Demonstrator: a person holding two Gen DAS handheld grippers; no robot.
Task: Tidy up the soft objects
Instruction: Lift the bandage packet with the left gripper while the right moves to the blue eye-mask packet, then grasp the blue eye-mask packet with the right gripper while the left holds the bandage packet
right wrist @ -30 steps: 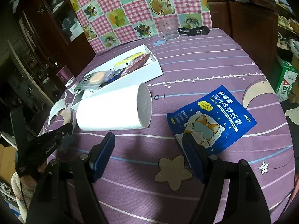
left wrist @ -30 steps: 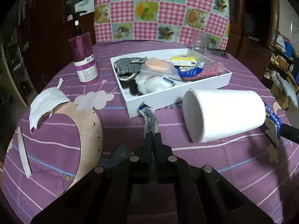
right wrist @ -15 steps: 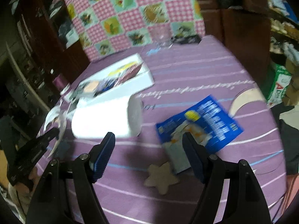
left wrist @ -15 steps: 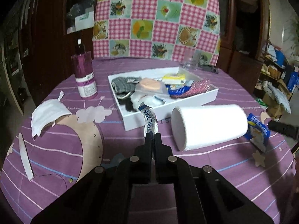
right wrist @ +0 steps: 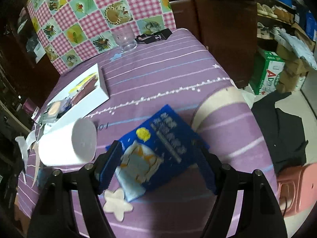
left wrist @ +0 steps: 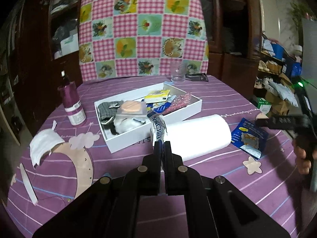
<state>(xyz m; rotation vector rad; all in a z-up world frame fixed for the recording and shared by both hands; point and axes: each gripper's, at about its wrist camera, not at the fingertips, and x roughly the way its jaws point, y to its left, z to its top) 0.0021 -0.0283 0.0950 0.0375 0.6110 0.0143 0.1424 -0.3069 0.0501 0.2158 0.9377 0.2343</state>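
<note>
The left gripper (left wrist: pixel 162 144) is pinched tight on a small white and blue paper packet (left wrist: pixel 158 128), which sticks up above its tips. It hangs over the round surface with the purple striped cloth (left wrist: pixel 218 103). Just behind the packet lies a big white paper roll (left wrist: pixel 200 136) on its side, next to a flat white box (left wrist: pixel 158 130) full of soft things.

Only the left view shows what is in the box: a grey knitted pouch (left wrist: pixel 108 110), a peach sponge in a clear bag (left wrist: pixel 131 107), white cotton balls (left wrist: pixel 126 125) and a yellow pack (left wrist: pixel 157 96). It also shows a white face mask (left wrist: pixel 44 141) and a purple bottle (left wrist: pixel 72 105) on the left side.

The right gripper (right wrist: pixel 158 164) is wide open and holds nothing. A blue packet with a cat picture (right wrist: pixel 158 150) lies flat on the surface between its 2 fingers; I cannot tell if they touch it. This view is a bit blurry. Only the right view shows a green and white carton (right wrist: pixel 267 77) and a pink stool (right wrist: pixel 293 186) on the floor. Both views show a clear glass cup (right wrist: pixel 124 37) at the far edge.
</note>
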